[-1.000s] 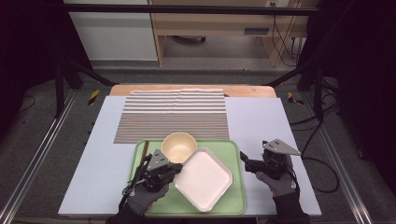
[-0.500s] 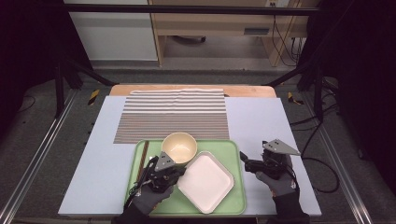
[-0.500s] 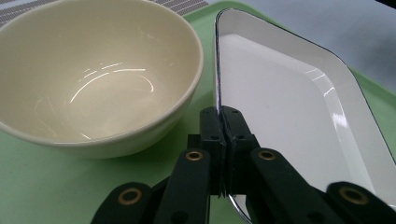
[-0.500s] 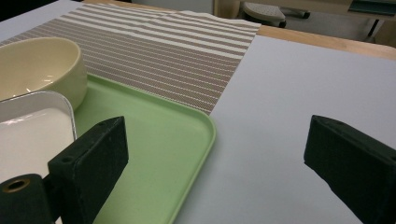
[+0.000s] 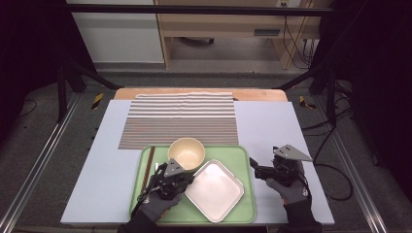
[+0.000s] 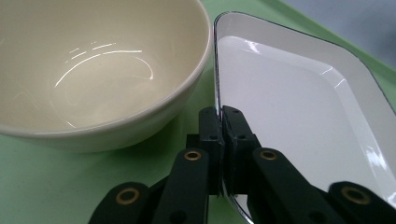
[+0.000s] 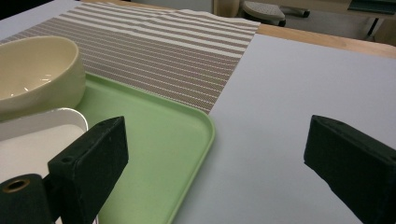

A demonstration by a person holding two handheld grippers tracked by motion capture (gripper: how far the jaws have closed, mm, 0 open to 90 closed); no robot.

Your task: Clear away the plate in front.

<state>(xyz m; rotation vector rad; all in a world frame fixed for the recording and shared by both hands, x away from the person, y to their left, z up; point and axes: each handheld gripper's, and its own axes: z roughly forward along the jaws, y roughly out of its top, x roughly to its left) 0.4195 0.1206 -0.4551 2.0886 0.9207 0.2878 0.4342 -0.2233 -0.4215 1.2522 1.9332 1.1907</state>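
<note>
From above, we see a green tray (image 5: 243, 213) at the near edge of the table, holding a cream bowl (image 5: 186, 152), a white square plate (image 5: 214, 190) and a pair of dark chopsticks (image 5: 148, 166) along its left side. The bowl and the plate are both empty. The left gripper (image 5: 180, 175) sits over the tray at the plate's left corner, just in front of the bowl. The right gripper (image 5: 254, 166) rests off the tray, just beside its right rim, well apart from the plate.

Along the left gripper view, we note the jaws nearly together and clamped on the plate's rim (image 6: 218, 70), one pad on each face of the edge. The bowl (image 6: 93, 70) stands just beside them on the left.

Along the right gripper view, we find the jaws spread wide with nothing between them. They straddle the tray's right rim (image 7: 205, 135); a striped placemat (image 7: 177, 51) lies beyond it.
</note>
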